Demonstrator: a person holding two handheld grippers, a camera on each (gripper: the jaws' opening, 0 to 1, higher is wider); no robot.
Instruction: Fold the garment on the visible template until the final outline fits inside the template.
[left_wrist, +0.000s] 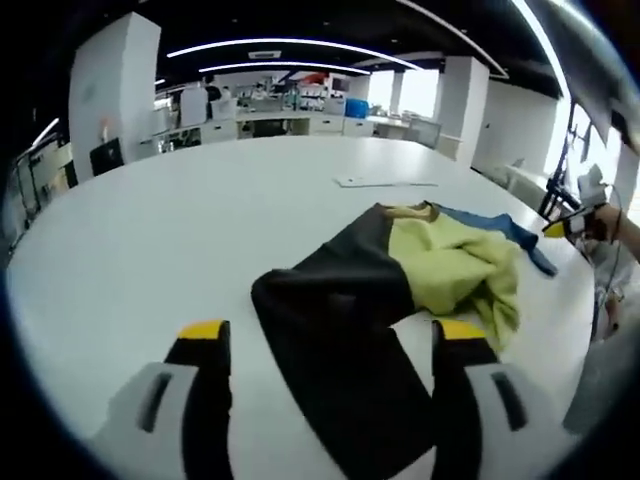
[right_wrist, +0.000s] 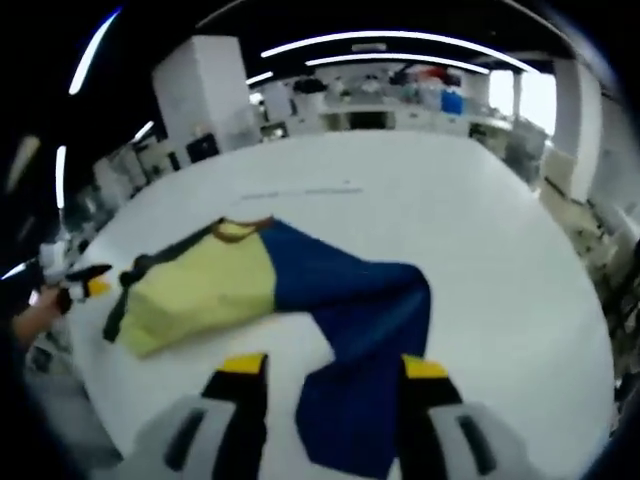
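While both grippers' fingers open: 1 garment crumpled on 1 table.

The left gripper view looks low across the white worktop from close above it, facing the far shelving of the room. Its own jaws rise from the bottom edge, and the black sleeve end of the garment lies between them and runs on ahead, very near the lens. The right gripper view faces the same far wall from the garment's other side, equally near, with the blue sleeve end between its jaws. Both views share the garment, the worktop and the pale outline beyond the jaws.
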